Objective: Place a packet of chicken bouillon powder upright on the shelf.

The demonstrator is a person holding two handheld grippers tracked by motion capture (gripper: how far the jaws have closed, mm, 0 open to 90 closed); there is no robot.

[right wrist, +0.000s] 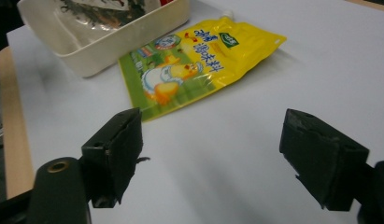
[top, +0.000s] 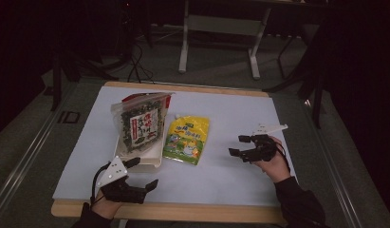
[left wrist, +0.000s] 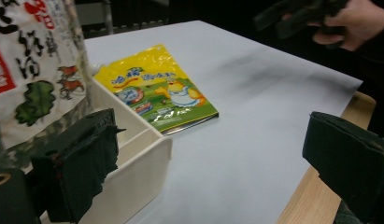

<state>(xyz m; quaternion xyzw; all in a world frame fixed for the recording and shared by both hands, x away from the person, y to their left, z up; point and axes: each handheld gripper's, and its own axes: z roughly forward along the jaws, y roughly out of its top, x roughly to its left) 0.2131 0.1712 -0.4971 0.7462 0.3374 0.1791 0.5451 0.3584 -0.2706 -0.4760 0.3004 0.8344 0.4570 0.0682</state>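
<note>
Yellow spout pouch (top: 187, 139) lies flat mid-frame on the white worktop (top: 240, 123), just right of the cream tray (top: 150, 159); edge may touch the tray, can't tell. Right gripper (top: 240, 145) sits right of centre, fingers (right wrist: 116, 150) apart, aimed at the pouch, holding nothing. Likely step: pick the pouch. Best to come in low, pinch the near edge or the spout corner, since a flat foil face will probably slip. Left gripper (top: 143, 172) is lower left at the tray's near corner, fingers apart, also empty; could steady the tray. Count: one pouch, one tray, one seaweed bag (top: 141, 122) standing in the tray, two grippers.
</note>
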